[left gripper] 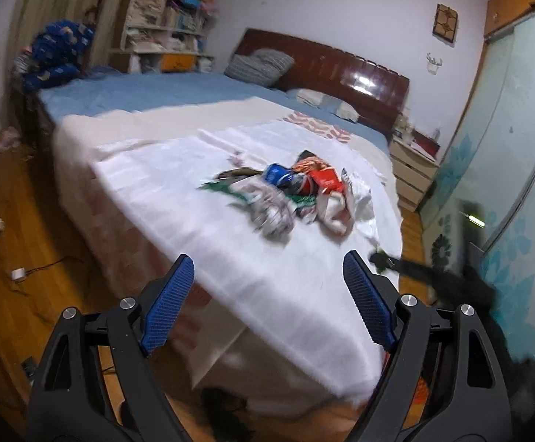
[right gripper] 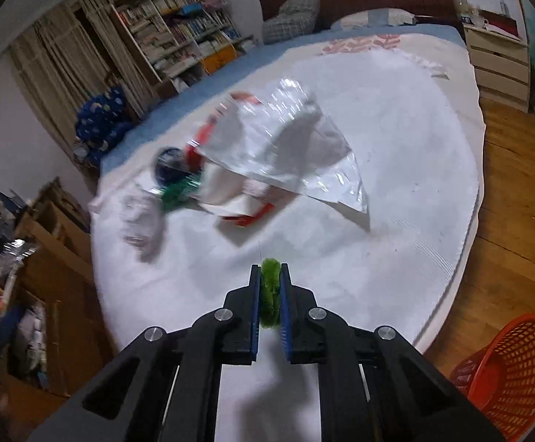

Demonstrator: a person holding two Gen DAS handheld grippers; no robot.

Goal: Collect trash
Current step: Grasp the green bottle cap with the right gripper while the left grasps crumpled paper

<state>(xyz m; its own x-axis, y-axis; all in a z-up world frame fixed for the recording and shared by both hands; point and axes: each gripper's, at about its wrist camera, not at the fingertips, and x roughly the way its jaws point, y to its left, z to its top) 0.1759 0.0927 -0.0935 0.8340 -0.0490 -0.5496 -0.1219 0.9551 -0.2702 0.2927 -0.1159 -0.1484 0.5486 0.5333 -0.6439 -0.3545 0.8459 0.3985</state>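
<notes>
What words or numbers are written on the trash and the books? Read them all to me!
None can be read.
Heap of crumpled wrappers on the white bed sheet: printing smeared by motion blur.
Blue round wrapper: white marks, unreadable.
Books on the tall wooden bookshelf: spines too small.

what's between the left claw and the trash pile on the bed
Only bare white sheet: in the left wrist view, the open left claw faces the trash pile with nothing lying between them.

We see the trash pile smeared by motion blur, and the red basket cut off at the edge.
</notes>
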